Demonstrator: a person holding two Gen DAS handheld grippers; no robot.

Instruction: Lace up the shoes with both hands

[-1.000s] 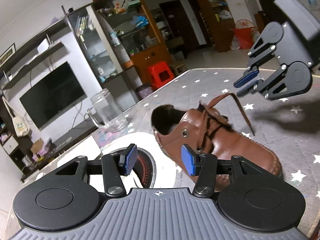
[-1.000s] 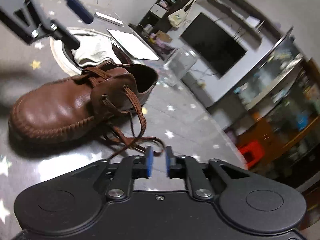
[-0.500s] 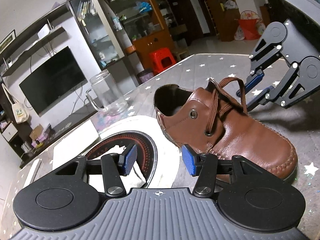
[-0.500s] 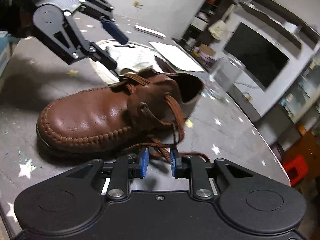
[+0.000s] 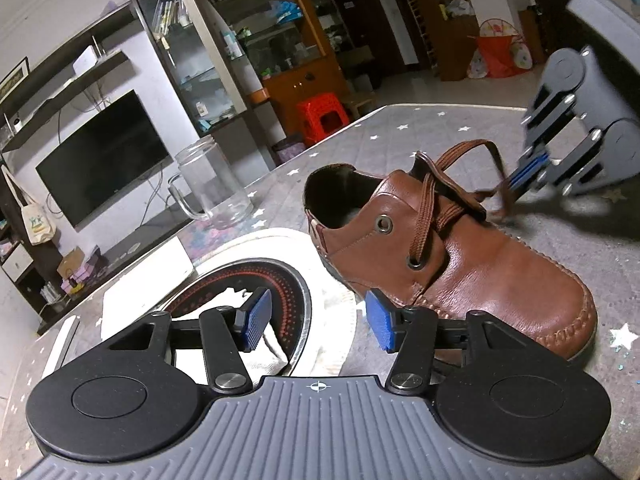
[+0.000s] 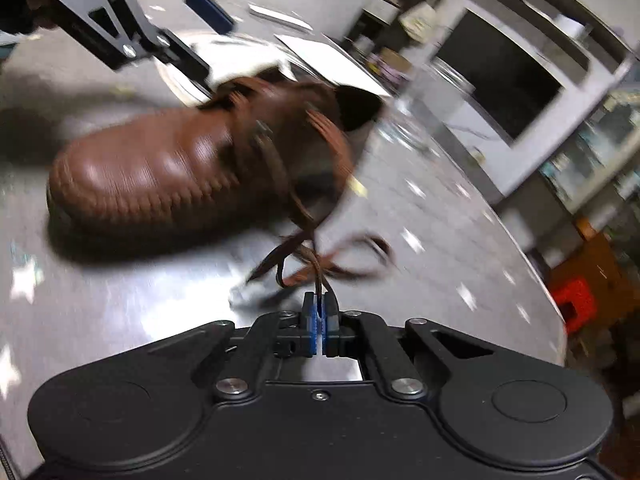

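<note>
A: So, where is the brown leather lace-up shoe?

B: On the grey star-printed tabletop, toe pointing toward the left wrist camera's right side, its heel end just beside the round white stove plate with a black-and-red centre. Whether the sole overlaps that plate's rim I cannot tell.

A: And the flat brown shoelace?

B: It runs through the lower metal eyelet on the near flank, crosses the tongue and loops up and over toward the far side. The upper eyelet on the near flank is bare.

A: What about the right gripper?

B: Its blue pads are pressed together on a strand of that lace, which rises from between them toward the shoe. More loose lace lies tangled on the table just ahead of it. The right wrist view is smeared with blur, so finer detail is lost.

A: The left gripper?

B: Spread wide, holding nothing. It hangs near the shoe's near flank, one blue pad over the stove plate, the other in front of the shoe's side.

A: Anything else on the table?

B: A clear glass mug with a handle stands past the stove plate, and a white rectangular board lies beside the plate.
</note>
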